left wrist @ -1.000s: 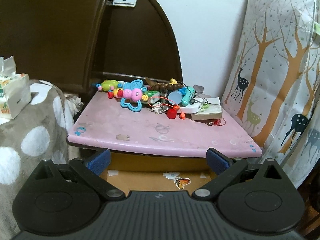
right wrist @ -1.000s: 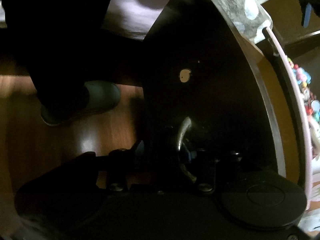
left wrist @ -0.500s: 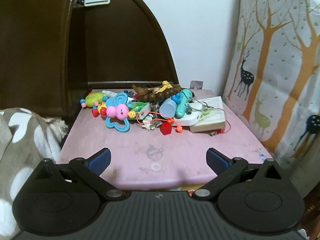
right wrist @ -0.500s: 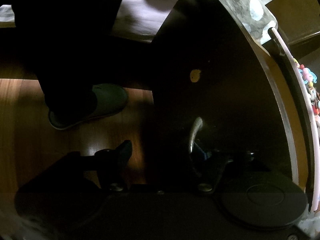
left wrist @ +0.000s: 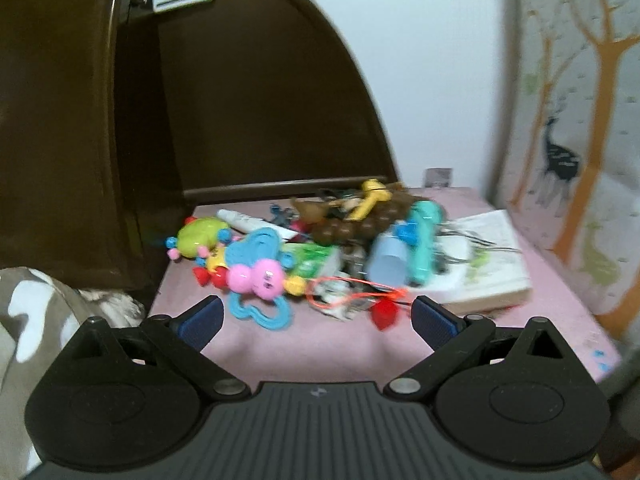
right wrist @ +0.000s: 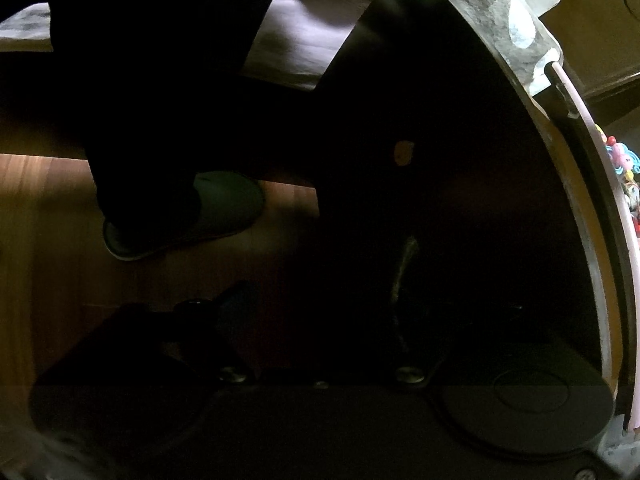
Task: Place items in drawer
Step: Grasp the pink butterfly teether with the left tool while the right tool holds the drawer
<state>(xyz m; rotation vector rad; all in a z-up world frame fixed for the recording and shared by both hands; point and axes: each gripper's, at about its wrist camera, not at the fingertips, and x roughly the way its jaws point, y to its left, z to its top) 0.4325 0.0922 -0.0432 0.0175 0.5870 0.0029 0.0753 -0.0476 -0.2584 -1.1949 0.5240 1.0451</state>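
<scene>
Left wrist: toy pile (left wrist: 320, 256) just beyond spread tongs (left wrist: 316, 318).

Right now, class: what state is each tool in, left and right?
Left tool: open, holding nothing, above the pink tabletop.
Right tool: open beside the drawer handle, gripping nothing.

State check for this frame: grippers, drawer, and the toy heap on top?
Left gripper: open, empty, above the pink tabletop.
Right gripper: cannot tell, too dark; metal drawer handle between its fingers.
Dark drawer front: open or shut unclear.
Pile of colourful plastic toys: untouched.
</scene>
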